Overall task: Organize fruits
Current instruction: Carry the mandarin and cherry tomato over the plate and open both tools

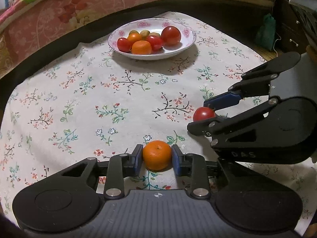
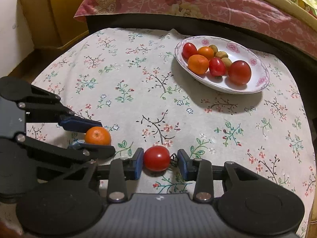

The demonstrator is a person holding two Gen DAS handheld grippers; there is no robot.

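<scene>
My left gripper (image 1: 157, 157) is shut on a small orange (image 1: 157, 155) that rests on the floral tablecloth; both blue pads touch its sides. It also shows in the right wrist view (image 2: 97, 135). My right gripper (image 2: 160, 159) stands around a red tomato (image 2: 156, 158); the left pad touches it and a small gap shows at the right pad. The tomato also shows in the left wrist view (image 1: 204, 114). A white flowered plate (image 1: 178, 50) at the far side holds tomatoes, oranges and small green-brown fruits.
The tablecloth (image 1: 89, 99) covers a round table. A bed with pink floral bedding (image 1: 49, 15) runs behind it. A green pouch (image 1: 266, 31) hangs at the right. A yellow cabinet (image 2: 59, 10) stands at the far left in the right wrist view.
</scene>
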